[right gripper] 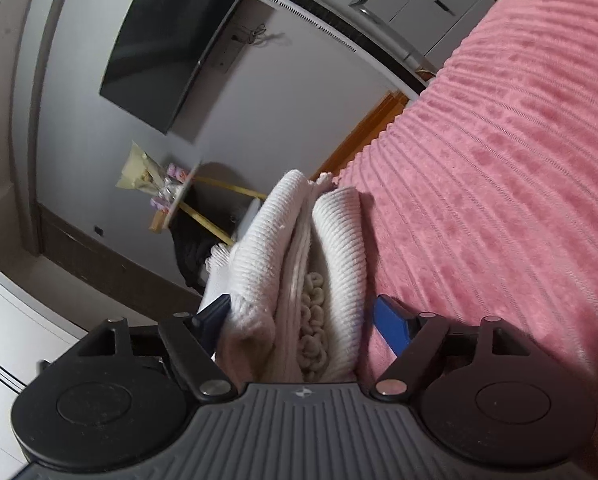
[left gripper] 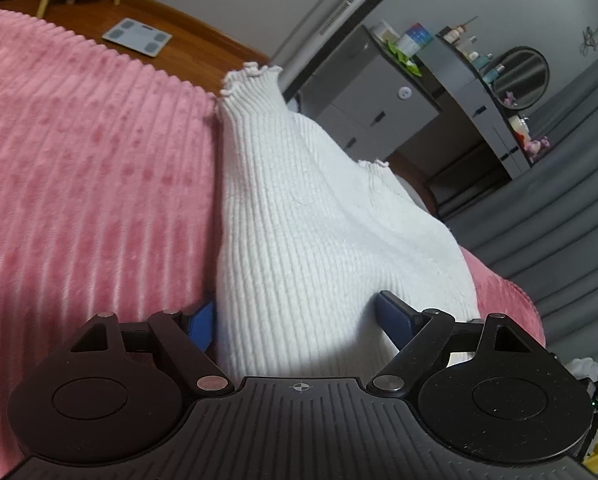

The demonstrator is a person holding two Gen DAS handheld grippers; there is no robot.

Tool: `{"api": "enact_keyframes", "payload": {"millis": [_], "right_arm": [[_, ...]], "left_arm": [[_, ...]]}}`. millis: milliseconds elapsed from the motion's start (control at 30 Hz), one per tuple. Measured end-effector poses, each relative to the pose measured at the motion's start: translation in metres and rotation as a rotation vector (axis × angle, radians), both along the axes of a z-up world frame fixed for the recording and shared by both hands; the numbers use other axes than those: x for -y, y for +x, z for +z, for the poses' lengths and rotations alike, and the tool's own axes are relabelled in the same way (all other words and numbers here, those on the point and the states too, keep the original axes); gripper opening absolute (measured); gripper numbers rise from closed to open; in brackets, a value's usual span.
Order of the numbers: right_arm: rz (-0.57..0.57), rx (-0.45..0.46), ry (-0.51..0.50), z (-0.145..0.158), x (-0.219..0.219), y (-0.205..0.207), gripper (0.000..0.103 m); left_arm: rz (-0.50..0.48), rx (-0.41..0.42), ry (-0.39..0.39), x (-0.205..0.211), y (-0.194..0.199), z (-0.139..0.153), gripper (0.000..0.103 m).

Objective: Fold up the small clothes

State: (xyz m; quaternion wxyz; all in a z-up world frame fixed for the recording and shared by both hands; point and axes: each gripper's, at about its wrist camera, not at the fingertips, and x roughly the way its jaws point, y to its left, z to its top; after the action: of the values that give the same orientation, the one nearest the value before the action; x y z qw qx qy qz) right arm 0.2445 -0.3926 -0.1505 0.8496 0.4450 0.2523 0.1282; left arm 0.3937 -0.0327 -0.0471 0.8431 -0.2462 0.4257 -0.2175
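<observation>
A white ribbed knit garment (left gripper: pixel 299 216) with a frilled cuff lies on the pink ribbed blanket (left gripper: pixel 79 184). My left gripper (left gripper: pixel 299 316) has its blue-padded fingers (left gripper: pixel 395 316) closed against the garment's near edge from both sides. In the right wrist view the same white garment (right gripper: pixel 299 280) is bunched in several folded layers between the blue fingers (right gripper: pixel 393 324) of my right gripper (right gripper: pixel 303 320), which grips it beside the pink blanket (right gripper: pixel 499 180).
A bathroom scale (left gripper: pixel 137 36) lies on the wooden floor beyond the bed. Grey cabinets and shelves (left gripper: pixel 439 92) with small items stand to the right. A wall television (right gripper: pixel 167 44) and a small table with flowers (right gripper: pixel 167 196) show in the right view.
</observation>
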Motion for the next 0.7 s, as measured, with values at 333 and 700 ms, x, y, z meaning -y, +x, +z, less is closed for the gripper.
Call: {"api": "enact_keyframes", "payload": {"millis": [333, 700], "right_arm": [[-0.006, 0.036, 0.002, -0.003, -0.011, 0.006, 0.056], [0.003, 0.097, -0.138, 0.017, -0.032, 0.005, 0.042]], "left_arm": [[-0.033, 0.038, -0.03, -0.005, 0.002, -0.001, 0.066], [0.024, 0.072, -0.053, -0.007, -0.008, 0.021, 0.048]]}}
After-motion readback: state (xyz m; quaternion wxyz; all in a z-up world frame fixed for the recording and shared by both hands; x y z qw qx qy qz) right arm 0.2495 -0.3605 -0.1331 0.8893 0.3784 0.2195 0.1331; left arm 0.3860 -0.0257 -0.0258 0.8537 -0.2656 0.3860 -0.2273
